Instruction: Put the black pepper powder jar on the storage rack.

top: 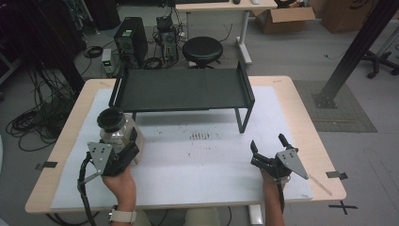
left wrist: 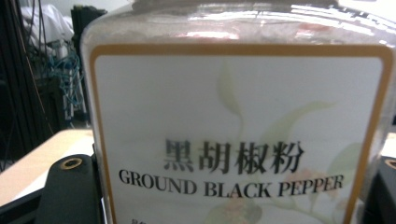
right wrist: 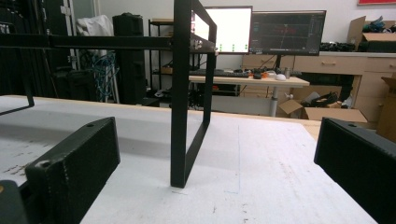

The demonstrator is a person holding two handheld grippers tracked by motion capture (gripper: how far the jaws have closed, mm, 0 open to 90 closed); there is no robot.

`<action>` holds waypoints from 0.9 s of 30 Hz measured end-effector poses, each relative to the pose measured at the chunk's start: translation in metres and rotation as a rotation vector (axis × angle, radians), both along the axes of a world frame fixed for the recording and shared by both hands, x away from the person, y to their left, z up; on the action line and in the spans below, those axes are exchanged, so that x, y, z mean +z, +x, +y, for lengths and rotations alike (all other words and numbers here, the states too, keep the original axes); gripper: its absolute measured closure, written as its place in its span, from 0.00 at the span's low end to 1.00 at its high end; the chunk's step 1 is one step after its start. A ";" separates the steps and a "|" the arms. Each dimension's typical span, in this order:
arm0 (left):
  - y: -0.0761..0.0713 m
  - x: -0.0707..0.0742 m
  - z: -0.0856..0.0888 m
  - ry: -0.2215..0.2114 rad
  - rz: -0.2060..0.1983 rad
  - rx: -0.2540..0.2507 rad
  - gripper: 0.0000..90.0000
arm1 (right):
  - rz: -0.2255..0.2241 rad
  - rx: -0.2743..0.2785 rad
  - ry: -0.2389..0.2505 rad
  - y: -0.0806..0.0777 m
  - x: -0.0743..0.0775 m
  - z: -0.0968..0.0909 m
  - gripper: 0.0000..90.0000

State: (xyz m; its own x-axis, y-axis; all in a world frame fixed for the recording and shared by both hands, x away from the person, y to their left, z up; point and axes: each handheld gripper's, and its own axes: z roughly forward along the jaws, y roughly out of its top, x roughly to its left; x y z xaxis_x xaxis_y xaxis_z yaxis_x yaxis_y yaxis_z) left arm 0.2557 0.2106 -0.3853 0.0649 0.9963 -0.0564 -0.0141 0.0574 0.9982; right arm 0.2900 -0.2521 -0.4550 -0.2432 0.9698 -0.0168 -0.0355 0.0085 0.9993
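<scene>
Clearly, the left gripper (top: 132, 147) pinched a clear jar of ground black pepper (top: 115, 129) at the table's (top: 301, 117) near left, just in front of a black metal shelf (top: 181, 89). The right gripper (top: 269, 151) sat spread and empty. Judging by this, the jar was being picked up; the next move likely called for carrying it onto the shelf.

So the pepper jar (top: 114, 128) sits at the table's (top: 301, 101) left side, clamped in the left gripper (top: 133, 145), just in front of the shelf rack's (top: 181, 89) left end. The rack stands across the back half of the mat (top: 202, 174). The right gripper (top: 268, 146) is near the right front edge, well apart from the jar.
</scene>
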 end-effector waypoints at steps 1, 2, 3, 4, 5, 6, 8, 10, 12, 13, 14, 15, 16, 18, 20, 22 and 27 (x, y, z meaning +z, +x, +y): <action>-0.001 0.003 0.000 -0.001 -0.005 0.001 0.28 | 0.001 0.000 -0.001 0.000 0.000 0.000 0.00; -0.002 0.006 0.000 -0.001 -0.008 0.002 0.28 | 0.002 0.000 0.000 0.000 0.000 0.000 0.00; -0.003 0.008 0.000 -0.001 -0.013 0.004 0.28 | 0.002 0.000 0.000 0.000 0.000 0.000 0.00; -0.004 0.011 0.000 0.000 -0.018 0.005 0.28 | 0.002 0.000 0.000 0.000 0.000 0.000 0.00; -0.004 0.014 0.000 0.001 -0.022 0.006 0.28 | 0.003 0.000 0.001 0.000 0.000 0.000 0.00; -0.004 0.016 0.001 0.002 -0.027 0.006 0.28 | 0.003 0.001 0.001 0.000 0.000 0.000 0.00; -0.005 0.022 0.000 0.002 -0.035 0.012 0.28 | 0.004 0.001 0.002 0.000 0.000 0.000 0.00; -0.006 0.027 0.000 -0.001 -0.041 0.015 0.28 | 0.005 0.001 0.001 0.000 0.000 0.000 0.00; -0.006 0.030 0.000 -0.004 -0.043 0.014 0.28 | 0.005 0.000 0.001 0.000 0.000 0.000 0.00; -0.005 0.035 0.000 -0.006 -0.050 0.012 0.28 | 0.004 0.000 0.002 0.000 0.000 0.000 0.00; -0.005 0.037 -0.001 -0.005 -0.053 0.012 0.28 | 0.005 0.000 0.002 0.000 0.000 0.000 0.00; -0.005 0.040 -0.001 -0.002 -0.056 0.012 0.28 | 0.006 -0.001 0.002 0.000 0.000 0.000 0.00; -0.005 0.040 -0.001 -0.002 -0.056 0.012 0.28 | 0.006 -0.001 0.001 0.000 0.000 0.000 0.00; -0.004 0.045 -0.002 -0.004 -0.062 0.010 0.28 | 0.007 -0.001 0.002 0.001 0.000 0.000 0.00; -0.003 0.050 -0.003 -0.004 -0.068 0.005 0.28 | 0.006 0.000 0.002 0.001 0.000 0.000 0.00; -0.001 0.058 -0.005 -0.002 -0.072 0.003 0.28 | 0.006 0.000 0.002 0.001 0.000 0.000 0.00; 0.004 0.070 -0.009 -0.007 -0.082 0.001 0.28 | 0.007 0.000 0.003 0.001 0.000 0.000 0.00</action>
